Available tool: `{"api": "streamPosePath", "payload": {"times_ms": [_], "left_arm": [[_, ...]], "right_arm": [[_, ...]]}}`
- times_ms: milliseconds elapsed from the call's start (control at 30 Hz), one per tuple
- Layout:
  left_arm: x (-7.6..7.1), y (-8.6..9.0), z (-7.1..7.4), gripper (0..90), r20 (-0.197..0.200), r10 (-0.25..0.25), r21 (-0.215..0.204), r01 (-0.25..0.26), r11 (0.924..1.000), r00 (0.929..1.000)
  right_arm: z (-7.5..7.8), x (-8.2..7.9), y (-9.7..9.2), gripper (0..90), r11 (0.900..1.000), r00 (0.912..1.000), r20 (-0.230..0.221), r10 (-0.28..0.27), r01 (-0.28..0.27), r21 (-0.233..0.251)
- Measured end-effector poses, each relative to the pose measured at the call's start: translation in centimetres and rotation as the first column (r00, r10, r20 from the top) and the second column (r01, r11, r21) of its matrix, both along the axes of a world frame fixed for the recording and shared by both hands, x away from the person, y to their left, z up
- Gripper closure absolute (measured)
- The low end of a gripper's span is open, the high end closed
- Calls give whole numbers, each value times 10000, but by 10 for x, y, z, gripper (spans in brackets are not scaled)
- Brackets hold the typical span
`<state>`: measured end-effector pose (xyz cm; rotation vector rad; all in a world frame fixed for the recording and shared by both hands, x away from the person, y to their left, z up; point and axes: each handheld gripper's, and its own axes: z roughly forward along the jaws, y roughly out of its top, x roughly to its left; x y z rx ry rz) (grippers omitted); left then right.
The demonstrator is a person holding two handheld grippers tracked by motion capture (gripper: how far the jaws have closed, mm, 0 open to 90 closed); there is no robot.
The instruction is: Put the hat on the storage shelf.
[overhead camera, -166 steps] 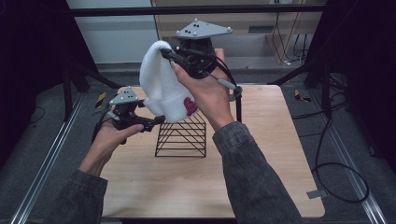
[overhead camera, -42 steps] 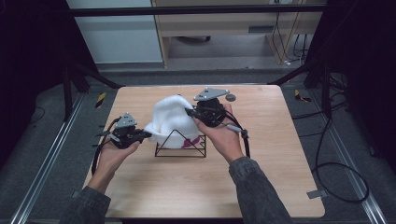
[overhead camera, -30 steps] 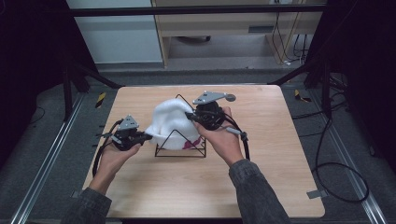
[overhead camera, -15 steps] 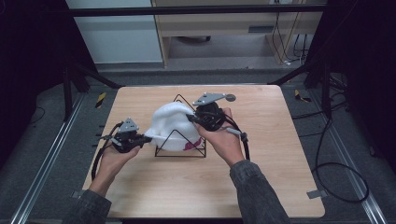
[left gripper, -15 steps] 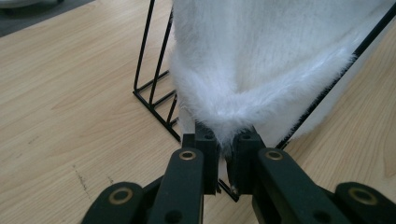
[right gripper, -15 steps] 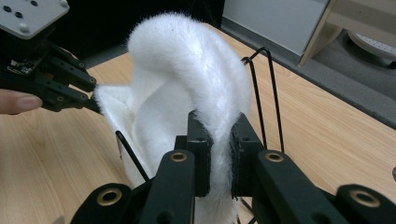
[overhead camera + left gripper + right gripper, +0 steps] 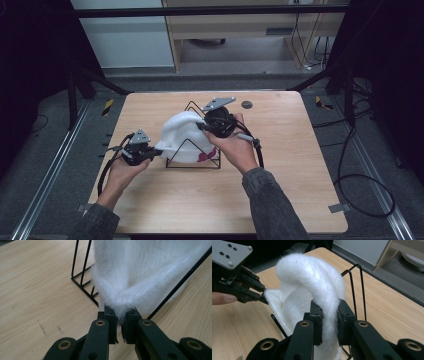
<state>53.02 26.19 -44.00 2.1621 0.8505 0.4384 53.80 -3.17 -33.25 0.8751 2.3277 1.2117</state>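
We're looking straight along our left gripper point(image 7: 121, 326), and its two black jaws are clamped tight on the lowest fold of a fluffy white fabric point(image 7: 147, 272). The fur bulges out just above the pads and rises away from us, filling the space ahead and to the right. A black wire rack point(image 7: 82, 277) stands just ahead and left of the jaws, with one thin rod slanting up across the fabric on our right. Underneath us lies the wooden tabletop point(image 7: 37, 295).
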Motion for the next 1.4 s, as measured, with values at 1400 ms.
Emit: {"api": "streamPosePath", "payload": {"times_ms": [1400], "left_arm": [[-2, -6, -12, 829, -143, -77, 575, 85, 9983, 9999]], "right_arm": [[-17, -17, -9, 519, 10000, 9994, -353, 5, -6, -17]]}}
